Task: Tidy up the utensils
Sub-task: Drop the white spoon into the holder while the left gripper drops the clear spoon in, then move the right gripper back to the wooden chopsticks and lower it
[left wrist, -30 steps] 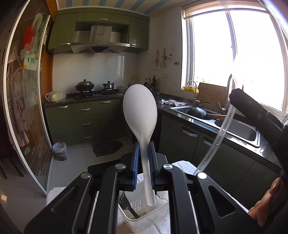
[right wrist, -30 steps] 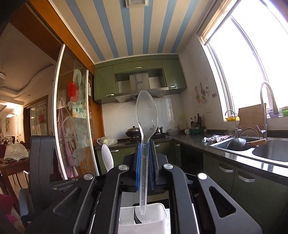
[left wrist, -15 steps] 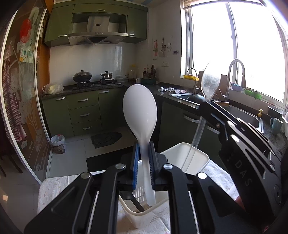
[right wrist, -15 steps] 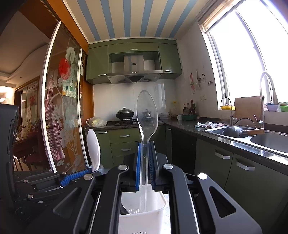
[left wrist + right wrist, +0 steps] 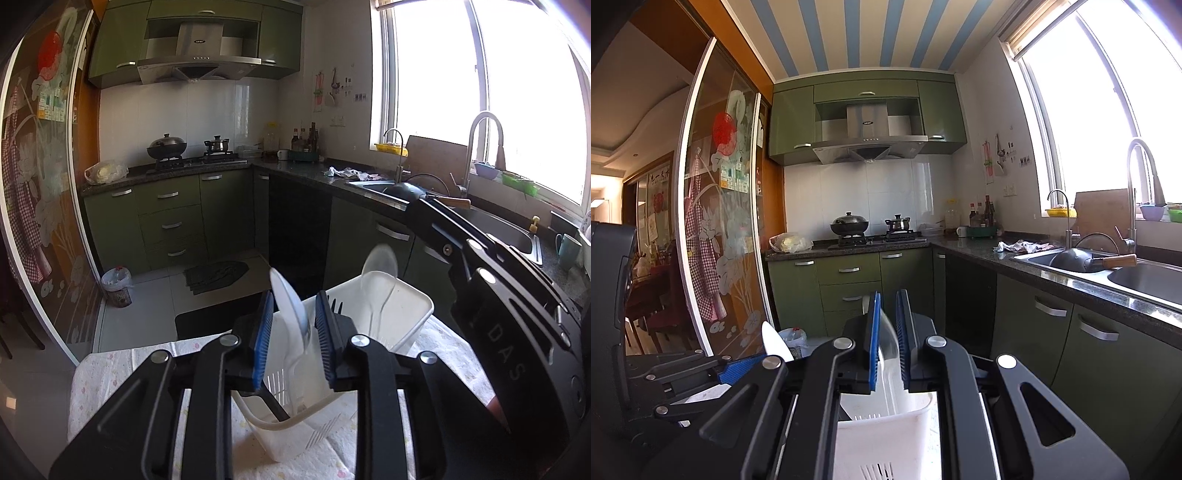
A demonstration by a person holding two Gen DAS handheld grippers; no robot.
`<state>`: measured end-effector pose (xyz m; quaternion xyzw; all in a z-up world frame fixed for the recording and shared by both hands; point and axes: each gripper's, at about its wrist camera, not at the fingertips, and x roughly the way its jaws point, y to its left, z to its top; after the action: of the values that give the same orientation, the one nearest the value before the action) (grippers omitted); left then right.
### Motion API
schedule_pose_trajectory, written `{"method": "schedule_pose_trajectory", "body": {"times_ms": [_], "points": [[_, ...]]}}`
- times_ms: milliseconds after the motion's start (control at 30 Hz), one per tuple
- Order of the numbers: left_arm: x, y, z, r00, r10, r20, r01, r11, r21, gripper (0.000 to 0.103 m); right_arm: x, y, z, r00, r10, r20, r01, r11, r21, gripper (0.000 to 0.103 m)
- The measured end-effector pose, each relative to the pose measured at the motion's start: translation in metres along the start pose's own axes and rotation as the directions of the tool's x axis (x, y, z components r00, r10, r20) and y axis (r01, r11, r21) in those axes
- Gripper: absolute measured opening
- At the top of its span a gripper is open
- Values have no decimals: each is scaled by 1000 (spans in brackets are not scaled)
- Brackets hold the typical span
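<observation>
The left gripper (image 5: pixel 294 336) is opening its jaws, and the white spoon (image 5: pixel 291 314) between them, no longer pressed, leans bowl-up with its handle down in the white basket (image 5: pixel 413 325) directly below. The right gripper's (image 5: pixel 886 341) jaws look slightly apart around the clear spoon (image 5: pixel 888 341), whose handle also runs down into that basket. Judging by this, both spoons only need to drop, and the left is nearer release.
</observation>
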<state>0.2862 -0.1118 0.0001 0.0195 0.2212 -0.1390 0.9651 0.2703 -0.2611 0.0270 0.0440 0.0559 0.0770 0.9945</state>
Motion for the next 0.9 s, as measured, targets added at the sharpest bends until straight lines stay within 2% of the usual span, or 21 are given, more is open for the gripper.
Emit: {"method": "schedule_pose_trajectory", "body": {"times_ms": [200,267,300,333,400,567,667,733,767,800,833,900], "points": [[-1,-2,0,1000,0,2,0,1000,1,23,-13,-6,3,1000,20,14,-21,1000,21,10],[-3,-3,0,1000,0,9,0,1000,-2,35,-23,-9,7,999,38,23,-39,999,35,10],[-7,-2,1,1000,-3,18,4,1000,-11,49,-29,-13,9,999,47,26,-48,998,40,17],[-11,-1,1,1000,0,29,1,1000,-21,56,-37,-17,11,998,56,27,-57,997,48,25],[-20,-1,3,999,2,41,-1,1000,-25,58,-55,-23,15,997,70,19,-71,995,66,29],[-53,-2,4,1000,-12,4,12,999,-37,57,-110,-42,19,996,72,-59,-66,993,101,32],[-80,-1,-6,997,-21,-73,16,997,-74,61,-138,-51,11,983,63,-172,-48,995,90,45],[-93,-1,-19,984,-17,-175,1,996,-88,67,-149,-55,0,954,71,-290,-50,996,79,47],[-98,-1,-29,972,-9,-236,-13,995,-94,67,-152,-56,-5,931,81,-355,-57,995,77,47],[-101,0,-39,952,-12,-307,-20,995,-101,67,-154,-56,-13,903,91,-420,-64,995,77,47],[-102,0,-50,924,-19,-383,-26,993,-113,67,-156,-57,-20,869,107,-483,-77,994,82,47],[-106,8,-78,851,-38,-524,-55,985,-160,64,-157,-57,-36,794,127,-595,-95,992,85,47]]}}
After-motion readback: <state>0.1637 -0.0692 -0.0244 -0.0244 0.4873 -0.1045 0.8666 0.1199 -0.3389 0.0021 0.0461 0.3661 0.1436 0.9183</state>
